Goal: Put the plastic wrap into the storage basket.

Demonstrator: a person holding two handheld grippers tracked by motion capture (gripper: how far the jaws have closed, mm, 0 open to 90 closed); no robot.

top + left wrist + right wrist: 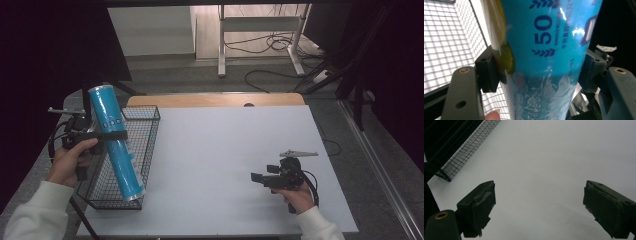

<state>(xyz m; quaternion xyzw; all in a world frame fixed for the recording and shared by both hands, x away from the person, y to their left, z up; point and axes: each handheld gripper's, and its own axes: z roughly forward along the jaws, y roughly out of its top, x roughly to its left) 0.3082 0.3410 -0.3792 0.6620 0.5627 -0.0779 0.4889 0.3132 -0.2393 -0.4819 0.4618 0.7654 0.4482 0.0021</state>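
At the lower right of the high view, your right gripper [256, 177] rested idle on the table [220, 165], jaws wide apart and empty. At the left, your left gripper [111, 135] clamped the blue tube [115, 142] mid-length, tilted over the wire basket [147, 145]; placing it seemed unfinished.

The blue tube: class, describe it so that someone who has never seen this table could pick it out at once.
Start at the white table, then go to the black wire basket on its left edge. The blue tube leans there, lower end in the basket, clamped by the left gripper. It is the only brightly coloured thing, glossy and printed with "50".
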